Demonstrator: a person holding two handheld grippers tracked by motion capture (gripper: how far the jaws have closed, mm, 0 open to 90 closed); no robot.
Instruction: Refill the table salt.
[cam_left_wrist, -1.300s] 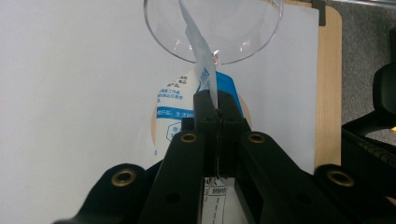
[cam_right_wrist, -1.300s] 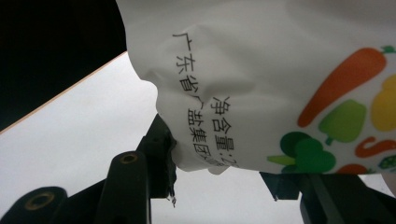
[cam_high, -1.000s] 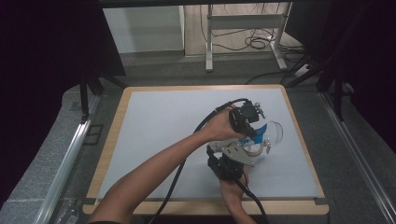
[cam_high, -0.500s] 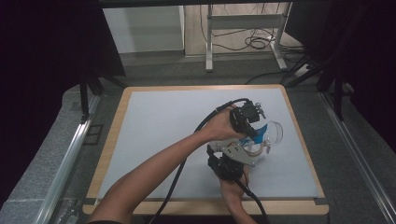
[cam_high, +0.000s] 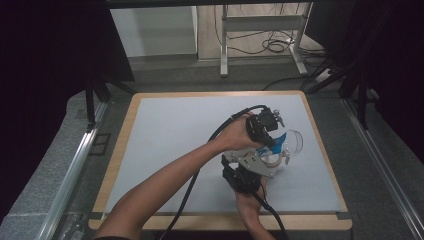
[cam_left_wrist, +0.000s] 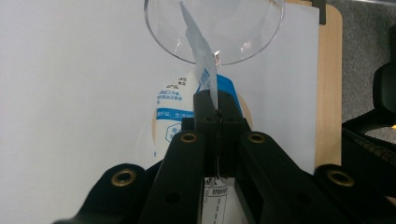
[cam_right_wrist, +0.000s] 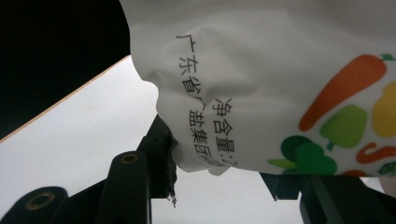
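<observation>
A white bag with blue print (cam_high: 278, 138) hangs tilted over a clear plastic bowl (cam_high: 296, 142) on the right side of the table. My left gripper (cam_high: 272, 140) reaches in from the left and is shut on the bag's thin top edge. In the left gripper view the jaws (cam_left_wrist: 217, 100) pinch that edge (cam_left_wrist: 205, 70), which points into the bowl (cam_left_wrist: 163, 32). My right gripper (cam_high: 264, 163), under its grey plate, is shut on the bag's lower body. The right gripper view shows the crumpled white bag (cam_right_wrist: 261, 70) with vegetable pictures, squeezed between my gripper's (cam_right_wrist: 219, 175) jaws.
The white mat (cam_high: 175, 135) lies on a wooden board (cam_high: 215, 221). Black cables trail from both grippers toward the table's front edge. Metal rails run along both sides of the table, and a desk frame with cables stands behind it.
</observation>
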